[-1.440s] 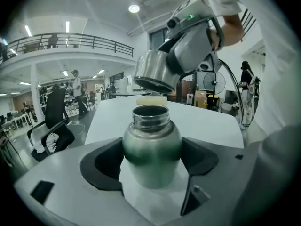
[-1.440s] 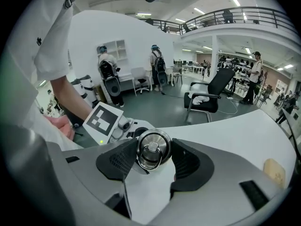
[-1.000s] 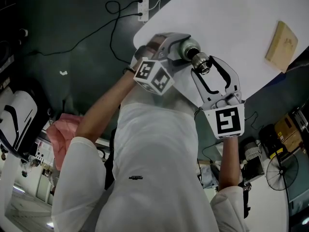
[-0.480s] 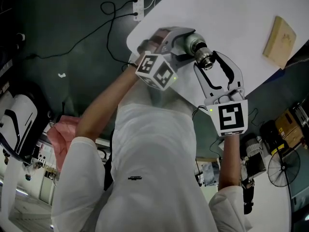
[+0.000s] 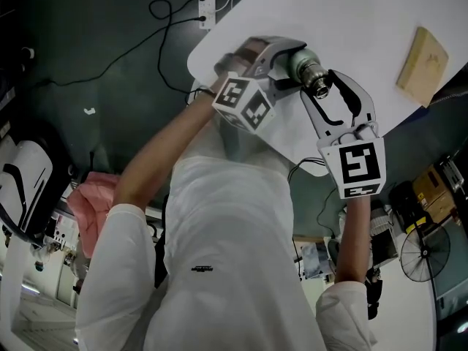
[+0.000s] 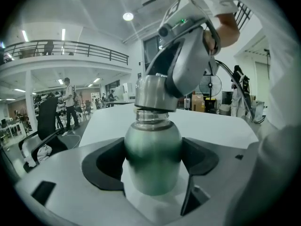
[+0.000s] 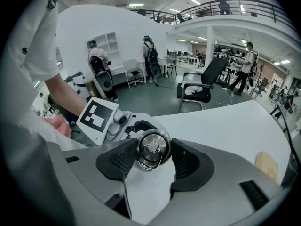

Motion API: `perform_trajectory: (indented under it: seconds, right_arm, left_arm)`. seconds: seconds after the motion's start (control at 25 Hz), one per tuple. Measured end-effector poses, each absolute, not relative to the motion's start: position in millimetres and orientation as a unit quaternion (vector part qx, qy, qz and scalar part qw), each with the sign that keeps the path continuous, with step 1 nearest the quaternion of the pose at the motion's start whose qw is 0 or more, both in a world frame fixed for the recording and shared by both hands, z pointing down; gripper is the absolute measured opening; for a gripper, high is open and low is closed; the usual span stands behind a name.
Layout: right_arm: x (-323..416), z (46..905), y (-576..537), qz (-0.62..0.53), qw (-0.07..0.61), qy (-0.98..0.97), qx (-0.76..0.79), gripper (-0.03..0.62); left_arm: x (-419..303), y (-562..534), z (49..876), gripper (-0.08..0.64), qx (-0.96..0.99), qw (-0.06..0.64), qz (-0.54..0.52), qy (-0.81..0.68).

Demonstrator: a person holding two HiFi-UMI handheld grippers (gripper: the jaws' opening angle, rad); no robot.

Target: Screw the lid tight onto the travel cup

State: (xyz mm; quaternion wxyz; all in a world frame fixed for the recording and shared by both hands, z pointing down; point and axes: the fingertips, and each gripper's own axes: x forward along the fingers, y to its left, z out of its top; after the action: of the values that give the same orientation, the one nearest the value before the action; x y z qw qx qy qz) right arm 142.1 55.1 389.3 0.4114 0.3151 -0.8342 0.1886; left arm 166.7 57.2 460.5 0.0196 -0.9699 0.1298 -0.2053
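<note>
The travel cup (image 6: 153,159) has a greenish metal body, and my left gripper (image 6: 153,166) is shut on it, one dark pad pressing each side. Its steel lid (image 7: 153,149), with a ring on top, sits on the cup's neck. My right gripper (image 7: 153,157) is shut on that lid from above, its pads against the rim. In the head view the cup (image 5: 296,61) lies nearly level over the white table (image 5: 365,28). There the left gripper (image 5: 281,57) is at the cup's left and the right gripper (image 5: 322,88) at its lid end.
A tan wooden block (image 5: 423,57) lies on the table at the far right. A power strip (image 5: 207,11) with cables lies on the dark floor beyond the table's left end. A fan (image 5: 420,258) stands low at the right. An office chair (image 7: 202,86) and people stand farther off.
Both grippers, still closed on the cup and lid, have shifted together up and to the right in the head view, farther over the table.
</note>
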Motion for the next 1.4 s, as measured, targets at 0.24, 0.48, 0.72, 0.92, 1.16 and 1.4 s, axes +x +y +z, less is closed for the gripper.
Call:
perform_trajectory:
  seconds: [0.24,0.48,0.72,0.92,1.16,1.4]
  right_arm:
    - [145.2,392.5,50.3,0.172,0.445,-0.838,0.264,0.227]
    - [139.3,398.5,51.1,0.146,0.484,-0.844,0.178,0.227]
    - [133.7,402.5,50.9,0.118,0.517,-0.843,0.095,0.225]
    - [124.3,406.4,52.4,0.063,0.543,-0.836,0.05,0.225]
    - [119.8,407.7,54.6,-0.011,0.595,-0.803,-0.007,0.225]
    - [118.0,410.4,56.1,-0.035,0.633,-0.77,-0.068,0.225]
  left_arm:
    - [169.8,56.6,458.2,0.348,-0.972,0.017,-0.202,0.117]
    - [170.0,56.6,458.8,0.348,-0.975,0.016,-0.199,0.102]
    - [165.4,55.1,458.1,0.348,-0.977,0.012,-0.194,0.088]
    - [160.4,54.6,462.2,0.348,-0.977,0.004,-0.191,0.09]
    - [158.7,53.4,460.9,0.348,-0.978,-0.002,-0.186,0.09]
    - [158.3,52.1,459.7,0.348,-0.979,-0.002,-0.181,0.088]
